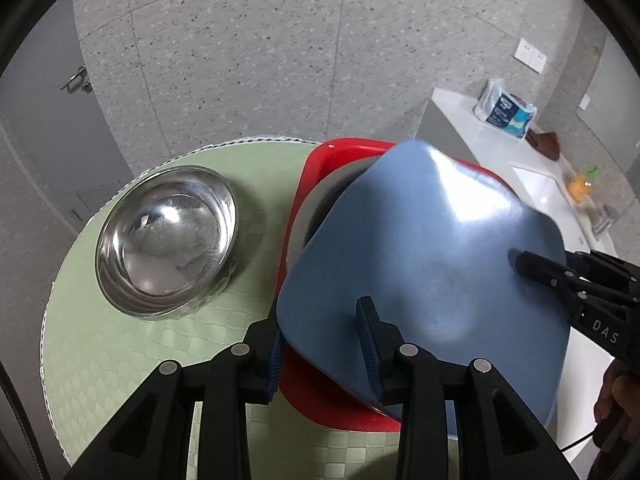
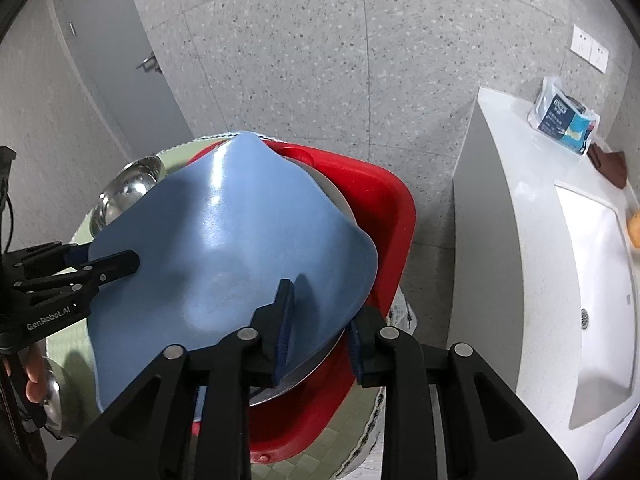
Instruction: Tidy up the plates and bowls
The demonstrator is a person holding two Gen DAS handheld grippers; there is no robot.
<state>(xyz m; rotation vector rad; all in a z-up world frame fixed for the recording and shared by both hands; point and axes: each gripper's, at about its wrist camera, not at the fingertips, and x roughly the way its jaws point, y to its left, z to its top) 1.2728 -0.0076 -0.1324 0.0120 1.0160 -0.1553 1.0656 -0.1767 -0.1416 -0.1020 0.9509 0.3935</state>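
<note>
A blue square plate (image 1: 424,248) is held over a red tray (image 1: 308,184) that holds a steel plate (image 1: 316,204). My left gripper (image 1: 324,344) straddles its left edge, one finger above and one below, and grips it. My right gripper (image 2: 320,320) straddles the plate's (image 2: 224,256) right edge the same way, above the red tray (image 2: 384,208) and the steel plate's rim (image 2: 312,372). A steel bowl (image 1: 166,238) sits on the green round table (image 1: 120,352) left of the tray; it also shows in the right wrist view (image 2: 128,192).
A white counter (image 2: 500,208) with a sink (image 2: 600,280) stands to the right, with a tissue pack (image 2: 564,116) and a brown cloth (image 2: 610,162) on it. Another steel bowl (image 2: 54,400) is at the table's near left. A grey door (image 1: 48,128) is far left.
</note>
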